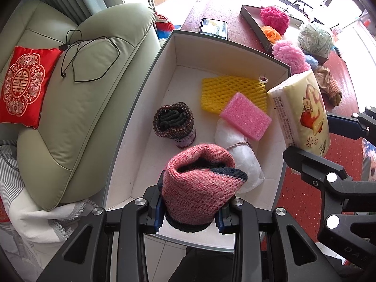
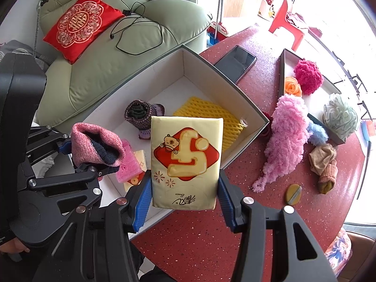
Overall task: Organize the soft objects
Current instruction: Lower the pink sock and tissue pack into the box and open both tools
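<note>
A rolled pink knit sock bundle [image 1: 197,188] is clamped between the fingers of the left gripper [image 1: 189,213], which is held low over the near end of the open white box [image 1: 150,108], angled forward into it. The bundle's open end (dark blue lining showing) is turned toward the box's interior. A yellow tissue pack [image 2: 185,162] is pinched at its lower sides between the blue pads of the right gripper [image 2: 184,202]; the pack is held upright, printed face toward the camera, over the box's right wall where it meets the red table [image 2: 246,211]. In the left wrist view the right gripper [image 1: 324,141] is seen at the right edge, the pack tilted just beside the box rim.

Inside the box are seen a dark striped sock roll [image 1: 174,124], a yellow foam net [image 1: 232,91], a pink sponge [image 1: 246,116] resting on a white wrapped bundle [image 1: 239,157], and a second tissue pack [image 2: 138,164] partly hidden beneath the sponge.

On the table, well apart from the box, lie a fluffy pink scarf [image 2: 286,131], tan socks [image 2: 324,162], a phone [image 2: 237,63] and a tray [image 2: 282,70] with a magenta pompom [image 2: 307,75]. A green sofa [image 2: 105,58] with a red cushion [image 2: 80,23] is seen beyond.
</note>
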Motion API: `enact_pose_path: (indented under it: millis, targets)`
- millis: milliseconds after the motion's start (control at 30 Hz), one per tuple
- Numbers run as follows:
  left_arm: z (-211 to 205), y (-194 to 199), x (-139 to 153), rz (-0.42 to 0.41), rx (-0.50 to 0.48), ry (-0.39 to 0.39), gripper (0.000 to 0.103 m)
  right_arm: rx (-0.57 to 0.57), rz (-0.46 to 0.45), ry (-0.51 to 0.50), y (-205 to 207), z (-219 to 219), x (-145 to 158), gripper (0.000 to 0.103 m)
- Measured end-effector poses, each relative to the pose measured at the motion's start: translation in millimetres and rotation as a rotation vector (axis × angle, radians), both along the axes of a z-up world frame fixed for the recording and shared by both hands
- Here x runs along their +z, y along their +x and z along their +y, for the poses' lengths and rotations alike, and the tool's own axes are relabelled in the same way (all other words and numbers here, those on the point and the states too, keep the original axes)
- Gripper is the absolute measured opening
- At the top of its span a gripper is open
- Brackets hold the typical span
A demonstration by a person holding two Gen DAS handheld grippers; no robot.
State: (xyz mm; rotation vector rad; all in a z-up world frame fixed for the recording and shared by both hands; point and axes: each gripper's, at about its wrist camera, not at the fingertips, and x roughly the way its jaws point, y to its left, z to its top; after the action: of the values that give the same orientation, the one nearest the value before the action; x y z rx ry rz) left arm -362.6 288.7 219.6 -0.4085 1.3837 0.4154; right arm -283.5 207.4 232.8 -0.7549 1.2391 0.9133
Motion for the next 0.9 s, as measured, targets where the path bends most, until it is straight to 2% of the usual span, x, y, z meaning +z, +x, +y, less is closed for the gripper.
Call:
enact_pose_path:
  millis: [900]
  targets:
    - [17.8,9.8,-5.7,0.009,0.018,-0.002,0.034,-0.012,-0.009,0.008,15.0,16.9,-3.5,0.055]
